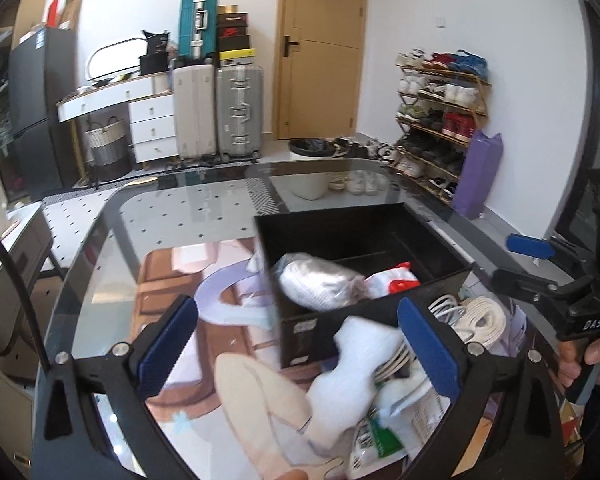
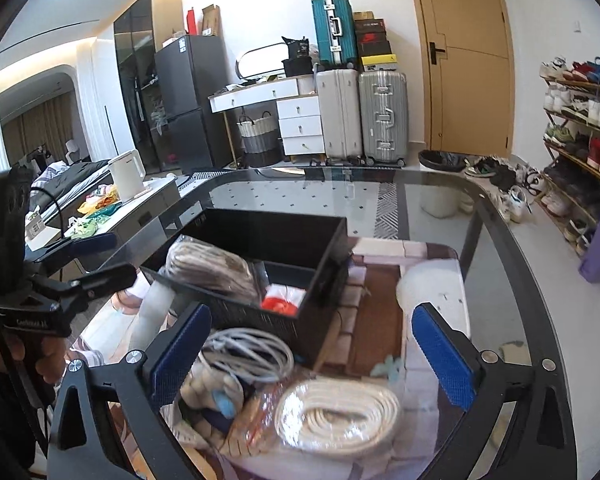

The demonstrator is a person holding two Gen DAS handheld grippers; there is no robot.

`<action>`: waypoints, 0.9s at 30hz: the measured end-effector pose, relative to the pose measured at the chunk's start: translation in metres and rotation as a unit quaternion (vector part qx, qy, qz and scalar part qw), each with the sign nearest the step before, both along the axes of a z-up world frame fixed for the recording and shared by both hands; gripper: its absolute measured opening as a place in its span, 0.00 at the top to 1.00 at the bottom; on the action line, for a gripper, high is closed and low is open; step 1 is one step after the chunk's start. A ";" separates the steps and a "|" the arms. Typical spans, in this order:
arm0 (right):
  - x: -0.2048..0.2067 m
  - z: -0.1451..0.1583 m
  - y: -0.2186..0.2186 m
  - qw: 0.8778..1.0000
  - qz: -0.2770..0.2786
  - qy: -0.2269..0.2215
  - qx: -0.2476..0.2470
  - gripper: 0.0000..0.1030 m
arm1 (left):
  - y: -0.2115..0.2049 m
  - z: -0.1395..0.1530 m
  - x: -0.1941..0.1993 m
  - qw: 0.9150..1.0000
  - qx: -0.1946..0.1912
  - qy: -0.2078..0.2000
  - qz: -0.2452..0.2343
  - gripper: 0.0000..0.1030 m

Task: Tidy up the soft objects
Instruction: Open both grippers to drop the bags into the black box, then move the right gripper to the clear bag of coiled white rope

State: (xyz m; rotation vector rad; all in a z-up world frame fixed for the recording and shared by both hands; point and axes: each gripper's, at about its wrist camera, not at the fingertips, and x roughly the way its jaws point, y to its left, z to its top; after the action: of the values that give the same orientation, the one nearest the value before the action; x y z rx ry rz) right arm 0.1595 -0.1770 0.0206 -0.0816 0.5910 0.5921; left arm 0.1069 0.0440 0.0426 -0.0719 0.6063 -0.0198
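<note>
Blue-padded fingers of the left gripper (image 1: 300,344) fill the bottom of the left wrist view, spread wide with nothing pressed between them; a white sock-like bundle (image 1: 348,364) lies on the table in the gap, blurred, touching neither pad. Just right of it sit a coil of white cable (image 1: 446,306) and a wrapped roll of cream rope (image 1: 486,318).

Above these, in the centre of the frame, stands the black divided bin (image 1: 300,336). Its near compartment holds a grey-and-white bagged bundle (image 1: 316,280) and a white pack with a red patch (image 1: 396,280); its far compartment looks dark, contents unclear.

From the right wrist view, the right gripper (image 2: 312,354) stands equally wide and holds nothing. Between its fingers, at lower centre, lie the cable coil (image 2: 248,352) and the rope roll (image 2: 336,412), with the bin (image 2: 260,316) just behind them.

Everything rests on a glass table (image 2: 500,280) over a printed mat (image 2: 380,320). At the far right of the left view a hand (image 1: 588,356) grips the other tool's handle. Suitcases (image 2: 360,112) and a shoe rack (image 1: 440,116) line the back wall.
</note>
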 end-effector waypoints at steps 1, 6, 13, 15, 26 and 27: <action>-0.003 -0.001 -0.003 1.000 -0.002 0.002 0.000 0.01 | 0.002 -0.002 -0.003 1.000 -0.001 0.001 0.004 0.01; -0.011 -0.006 -0.009 1.000 -0.008 0.011 -0.001 0.01 | 0.007 -0.013 -0.015 1.000 0.001 0.007 0.008 0.00; -0.018 -0.012 -0.013 1.000 -0.011 0.021 0.001 0.01 | 0.000 -0.016 -0.020 1.000 0.006 0.015 0.007 0.00; -0.018 -0.015 -0.014 1.000 -0.011 0.026 -0.004 0.01 | -0.002 -0.020 -0.022 1.000 0.006 0.020 0.004 0.00; -0.009 -0.033 -0.016 0.997 -0.019 0.064 -0.028 0.01 | -0.008 -0.032 -0.026 0.999 0.014 0.031 -0.002 0.00; -0.008 -0.035 -0.015 0.997 -0.019 0.068 -0.035 0.01 | -0.009 -0.032 -0.027 0.999 0.017 0.030 -0.002 0.00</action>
State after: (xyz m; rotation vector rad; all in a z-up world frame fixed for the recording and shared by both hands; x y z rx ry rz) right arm 0.1516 -0.1918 -0.0147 -0.0964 0.7440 0.5423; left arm 0.0799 0.0349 0.0106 -0.0388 0.6656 -0.0122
